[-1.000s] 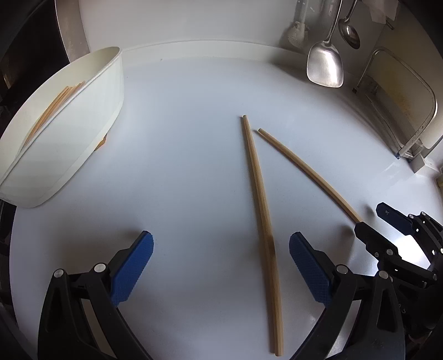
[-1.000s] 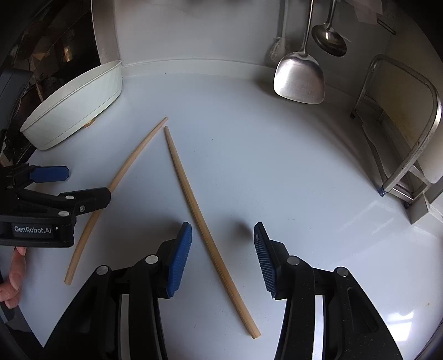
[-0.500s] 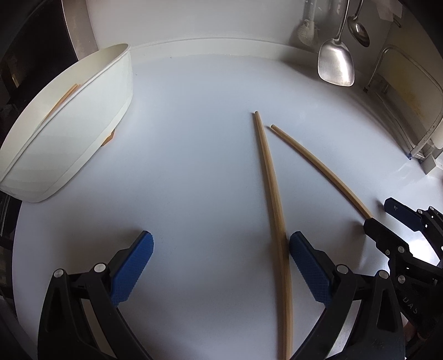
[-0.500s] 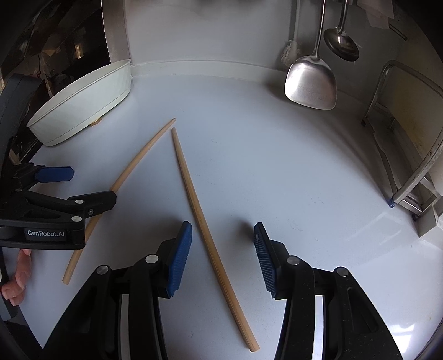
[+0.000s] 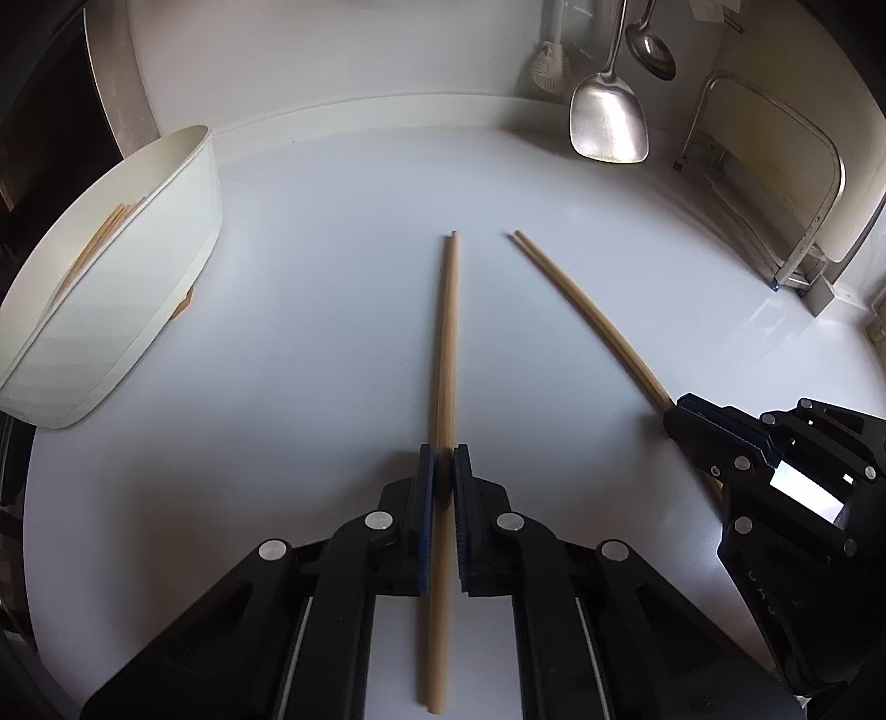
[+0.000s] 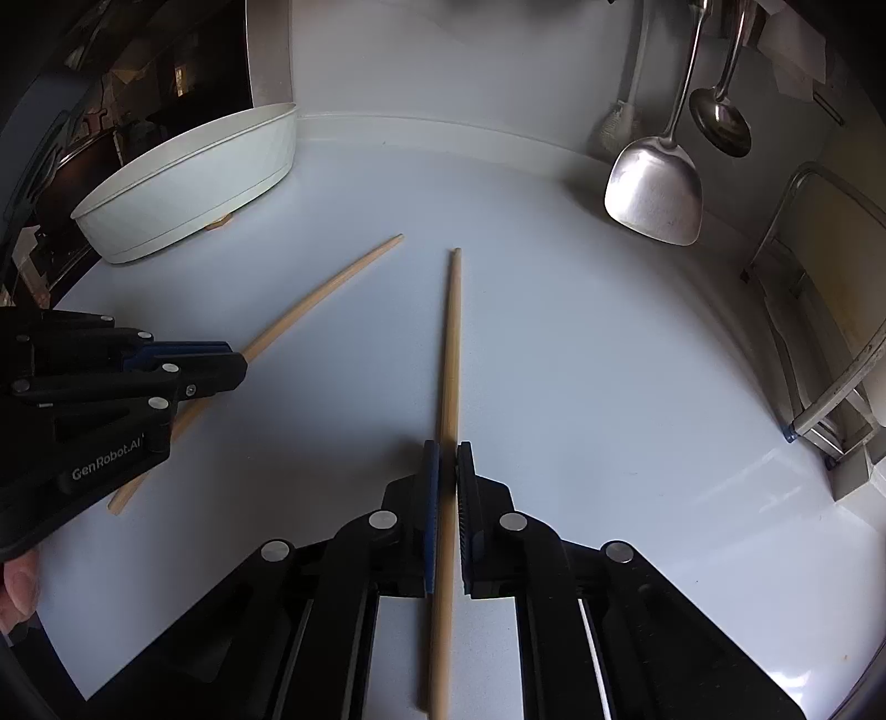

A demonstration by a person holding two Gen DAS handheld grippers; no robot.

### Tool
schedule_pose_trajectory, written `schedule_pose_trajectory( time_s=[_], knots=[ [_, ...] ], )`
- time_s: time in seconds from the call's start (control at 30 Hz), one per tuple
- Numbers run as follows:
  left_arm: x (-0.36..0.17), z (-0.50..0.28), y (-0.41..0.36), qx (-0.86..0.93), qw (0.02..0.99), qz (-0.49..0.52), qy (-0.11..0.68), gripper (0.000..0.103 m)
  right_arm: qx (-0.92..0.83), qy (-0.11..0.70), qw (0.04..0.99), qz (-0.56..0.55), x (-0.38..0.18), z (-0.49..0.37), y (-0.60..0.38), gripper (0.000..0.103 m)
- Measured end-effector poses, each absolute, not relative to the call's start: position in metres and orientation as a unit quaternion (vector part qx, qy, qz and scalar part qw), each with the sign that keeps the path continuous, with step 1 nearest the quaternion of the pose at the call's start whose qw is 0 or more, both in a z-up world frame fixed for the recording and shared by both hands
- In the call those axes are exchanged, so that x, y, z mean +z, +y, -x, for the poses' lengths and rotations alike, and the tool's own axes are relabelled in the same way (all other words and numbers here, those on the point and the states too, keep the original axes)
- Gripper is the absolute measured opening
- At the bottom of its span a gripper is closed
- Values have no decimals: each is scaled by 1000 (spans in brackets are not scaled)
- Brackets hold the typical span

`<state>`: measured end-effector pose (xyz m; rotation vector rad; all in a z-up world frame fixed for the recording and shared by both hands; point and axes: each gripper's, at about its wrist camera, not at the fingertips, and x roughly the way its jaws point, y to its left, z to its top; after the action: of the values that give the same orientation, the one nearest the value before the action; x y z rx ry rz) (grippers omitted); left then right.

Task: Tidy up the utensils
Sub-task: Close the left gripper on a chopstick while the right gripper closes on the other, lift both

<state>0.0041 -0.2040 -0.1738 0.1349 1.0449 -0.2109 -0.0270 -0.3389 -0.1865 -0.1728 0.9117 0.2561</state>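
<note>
Two long wooden chopsticks lie on the white counter. My left gripper (image 5: 441, 459) is shut on the left chopstick (image 5: 447, 332), which runs forward between its blue pads. My right gripper (image 6: 447, 457) is shut on the right chopstick (image 6: 451, 343) in the same way. In the left wrist view the right gripper (image 5: 714, 426) holds the right chopstick (image 5: 581, 302) at the right. In the right wrist view the left gripper (image 6: 221, 365) holds the left chopstick (image 6: 326, 291) at the left. A white oval container (image 5: 111, 310) at the back left holds several chopsticks (image 5: 97, 246).
The white container also shows in the right wrist view (image 6: 188, 194). A steel spatula (image 5: 609, 122) and a ladle (image 5: 650, 47) hang on the back wall. A metal rack (image 5: 803, 221) stands at the right edge. A backsplash rim runs along the counter's far side.
Both grippers were open around the chopsticks; both have now closed, each on its own chopstick. The chopstick tips have spread a little apart.
</note>
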Motion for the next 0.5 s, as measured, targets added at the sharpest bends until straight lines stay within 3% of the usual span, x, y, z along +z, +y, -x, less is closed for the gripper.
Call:
schedule_pose_trajectory(
  time_s=[0.23,0.5],
  knots=[
    [-169,-5,-198,-121,841,-51,524,7,110,452,885,10,-184,30,-349,6],
    [-137,-4,-192,-105,855,-74,502,7,107,441,890,-36,-159,43,-343,6]
  ],
)
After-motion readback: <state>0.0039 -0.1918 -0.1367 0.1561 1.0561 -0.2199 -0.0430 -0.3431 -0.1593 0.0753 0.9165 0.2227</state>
